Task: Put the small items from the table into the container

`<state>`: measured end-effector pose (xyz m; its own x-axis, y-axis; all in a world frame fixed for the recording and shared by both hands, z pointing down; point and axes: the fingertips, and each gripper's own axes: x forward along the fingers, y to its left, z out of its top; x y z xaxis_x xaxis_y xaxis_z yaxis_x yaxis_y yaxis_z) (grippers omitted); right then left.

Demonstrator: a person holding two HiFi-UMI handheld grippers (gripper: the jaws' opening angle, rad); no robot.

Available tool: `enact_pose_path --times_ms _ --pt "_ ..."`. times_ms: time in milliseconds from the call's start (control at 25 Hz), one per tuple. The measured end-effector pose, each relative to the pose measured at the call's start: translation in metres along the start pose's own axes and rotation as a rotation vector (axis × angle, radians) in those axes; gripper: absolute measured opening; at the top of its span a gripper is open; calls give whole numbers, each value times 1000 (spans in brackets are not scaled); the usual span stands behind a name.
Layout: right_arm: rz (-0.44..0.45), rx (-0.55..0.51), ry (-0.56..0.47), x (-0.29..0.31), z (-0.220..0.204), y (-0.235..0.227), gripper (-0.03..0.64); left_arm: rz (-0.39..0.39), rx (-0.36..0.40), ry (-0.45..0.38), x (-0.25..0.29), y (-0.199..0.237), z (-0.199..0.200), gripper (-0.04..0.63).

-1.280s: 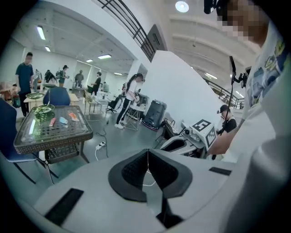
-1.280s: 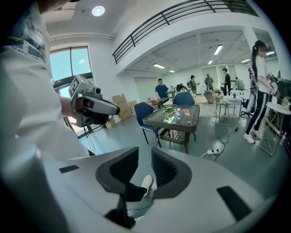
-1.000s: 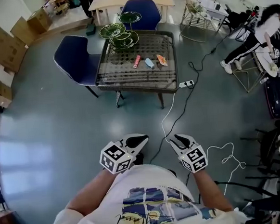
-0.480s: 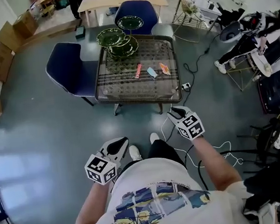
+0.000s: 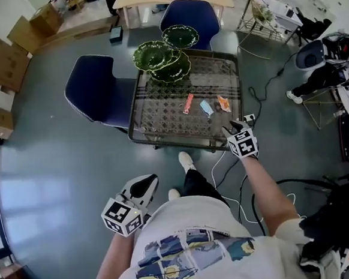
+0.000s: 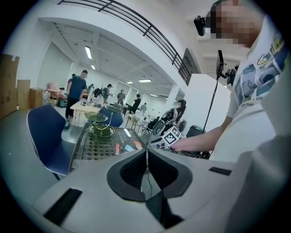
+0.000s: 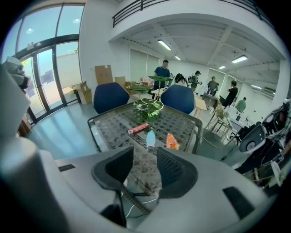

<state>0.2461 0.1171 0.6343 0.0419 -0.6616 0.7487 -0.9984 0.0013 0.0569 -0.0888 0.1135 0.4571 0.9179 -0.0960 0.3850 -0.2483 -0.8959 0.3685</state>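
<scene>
Three small packets (image 5: 206, 107) on table (image 5: 160, 110); three green dishes (image 5: 153, 54); two chairs (image 5: 95, 91).

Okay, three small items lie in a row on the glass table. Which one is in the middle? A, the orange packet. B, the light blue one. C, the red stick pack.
B: on the glass table the light blue item lies between the red stick pack and the orange packet.
</scene>
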Motion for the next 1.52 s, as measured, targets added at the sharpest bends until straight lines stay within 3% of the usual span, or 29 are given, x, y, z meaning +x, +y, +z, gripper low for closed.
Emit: enact_pose_path --times_ms 360,560,720,880,1040,1280,1520 --pt "28 63 75 110 21 -93 189 59 0 38 82 49 79 11" --pt "66 45 164 154 -2 -110 190 84 -9 62 113 63 92 11" --pt "89 40 172 166 1 -113 189 110 -39 78 126 76 94 10" --pt "98 14 196 170 0 -121 101 113 -40 76 137 84 101 11" --pt "106 -15 189 168 8 -125 60 104 -31 59 148 91 107 11" --pt "83 -6 86 147 62 -141 46 88 -22 36 152 93 117 11" --pt "71 -70 -95 112 173 -159 43 94 -15 6 148 92 125 11"
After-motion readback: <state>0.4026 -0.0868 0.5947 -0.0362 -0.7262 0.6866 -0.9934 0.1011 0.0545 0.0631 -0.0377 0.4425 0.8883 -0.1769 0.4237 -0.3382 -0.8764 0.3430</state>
